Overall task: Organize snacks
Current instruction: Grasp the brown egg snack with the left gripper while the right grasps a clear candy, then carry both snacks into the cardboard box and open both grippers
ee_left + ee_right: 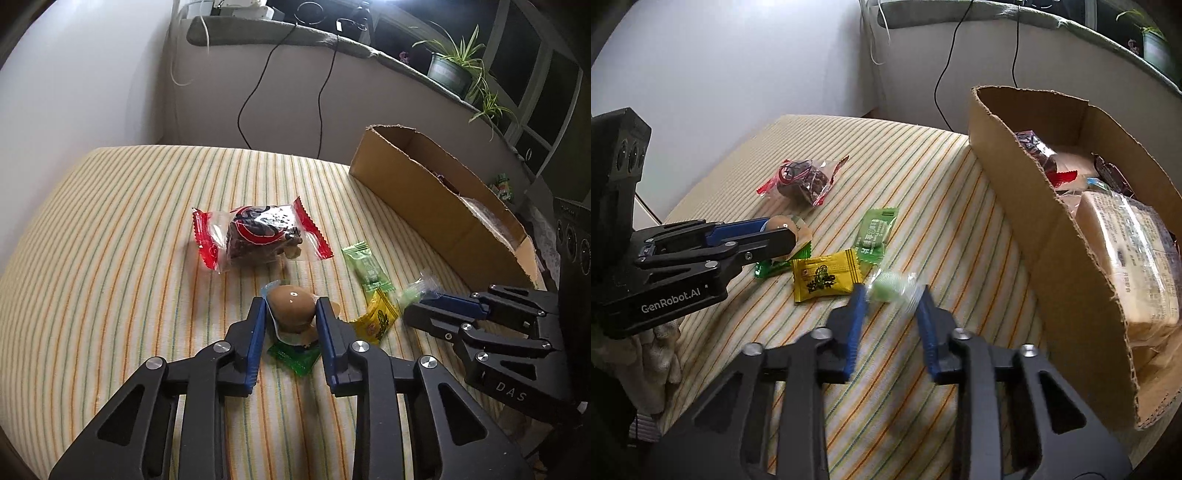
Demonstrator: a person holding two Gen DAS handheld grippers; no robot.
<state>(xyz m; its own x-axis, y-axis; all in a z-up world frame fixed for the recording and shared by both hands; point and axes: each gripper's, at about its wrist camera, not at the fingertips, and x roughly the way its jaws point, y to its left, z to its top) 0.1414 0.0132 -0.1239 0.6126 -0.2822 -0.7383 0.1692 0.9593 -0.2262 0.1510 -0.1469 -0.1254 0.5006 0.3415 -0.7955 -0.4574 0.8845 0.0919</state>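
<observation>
A striped cloth [110, 258] of thin orange, green and grey lines on cream covers the padded, rounded surface that carries everything. Along its far right side stands a long, open cardboard box [1052, 229] with raw, torn corrugated edges; inside it lie a large clear-wrapped block of pale bread or cake [1126, 251] and a few dark snacks in glossy wrappers with red crimped ends, packed toward the far end. The left gripper [291, 308], black with blue pads, is closed on a smooth brown egg-shaped snack [291, 304] in clear film, its pads pressing the rounded sides just above a flat dark green packet [295, 356] lying on the cloth. The right gripper [892, 291] is closed on a small pale green candy [886, 290] in crinkly clear wrap, held at the fingertips near the box's long wall, slightly blurred. Behind the left gripper lies a clear bag with red serrated ends [258, 236] holding a lumpy dark brown cake. Between the two grippers rest a flat light green sachet [875, 230] and a yellow foil sachet [827, 275] with dark print, their edges touching.
</observation>
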